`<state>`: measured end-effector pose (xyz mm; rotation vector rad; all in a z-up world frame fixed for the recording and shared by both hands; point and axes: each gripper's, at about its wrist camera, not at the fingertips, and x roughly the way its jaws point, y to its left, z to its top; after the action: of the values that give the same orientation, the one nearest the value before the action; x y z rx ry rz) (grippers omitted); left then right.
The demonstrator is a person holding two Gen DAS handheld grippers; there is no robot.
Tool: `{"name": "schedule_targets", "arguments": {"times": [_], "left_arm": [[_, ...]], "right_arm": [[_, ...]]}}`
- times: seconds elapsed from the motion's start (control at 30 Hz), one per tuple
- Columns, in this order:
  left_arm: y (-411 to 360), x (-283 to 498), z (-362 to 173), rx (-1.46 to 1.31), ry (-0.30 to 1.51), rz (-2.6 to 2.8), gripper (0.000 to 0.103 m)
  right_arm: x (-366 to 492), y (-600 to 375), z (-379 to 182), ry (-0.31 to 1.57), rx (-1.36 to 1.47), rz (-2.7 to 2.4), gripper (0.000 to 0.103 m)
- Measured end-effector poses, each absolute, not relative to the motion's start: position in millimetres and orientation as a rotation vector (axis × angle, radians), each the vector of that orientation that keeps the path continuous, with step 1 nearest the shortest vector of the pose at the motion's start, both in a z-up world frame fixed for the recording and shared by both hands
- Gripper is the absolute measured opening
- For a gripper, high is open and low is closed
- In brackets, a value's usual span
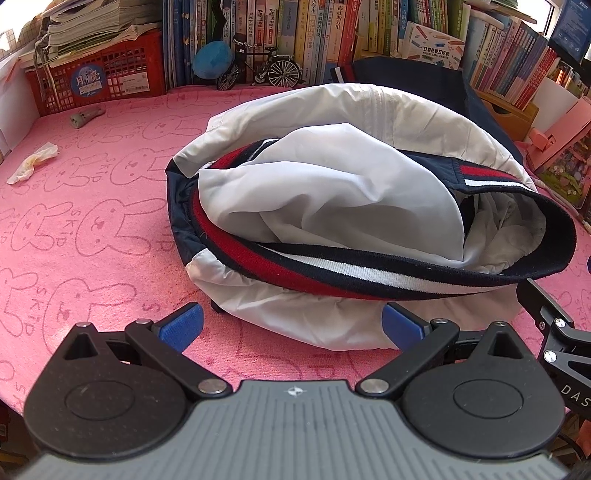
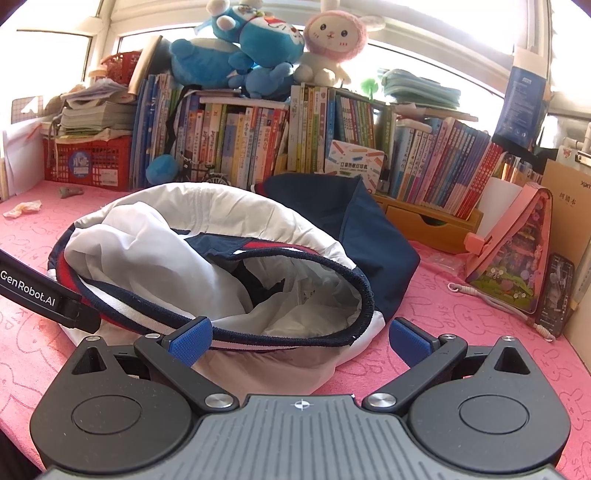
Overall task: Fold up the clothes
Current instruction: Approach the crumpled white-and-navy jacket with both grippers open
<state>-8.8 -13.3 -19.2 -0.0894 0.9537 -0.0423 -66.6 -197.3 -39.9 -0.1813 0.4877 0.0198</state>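
Seemingly untouched jacket, jaws apart.

Bright daylight from window behind my books, glare there burnt white. Edges bend strongly, corners dark. Picture sharp.

We read "GenRobot.AI" in white letters on the black bar of the left gripper, which enters the right wrist view from the left edge. In the left wrist view, the letters "DAS" show on the black body of the right gripper at the right edge. The pink mat over the bench carries rabbit outlines with the word "SKIP" repeated beside them. A brown cardboard box at the far right shows small letters we read as "xiaomi", partly cut. The Chinese titles on the book spines are too small for us to read.
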Motion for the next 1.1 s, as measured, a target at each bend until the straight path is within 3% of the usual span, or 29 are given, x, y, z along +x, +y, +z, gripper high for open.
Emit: {"name": "schedule_targets", "arguments": {"times": [1.1], "left_arm": [[-13.8, -7.4, -26.8, -0.123, 0.993, -0.051, 0.103]], "right_arm": [[-63.7, -197.4, -44.1, 0.494, -0.195, 0.005, 0.103]]}}
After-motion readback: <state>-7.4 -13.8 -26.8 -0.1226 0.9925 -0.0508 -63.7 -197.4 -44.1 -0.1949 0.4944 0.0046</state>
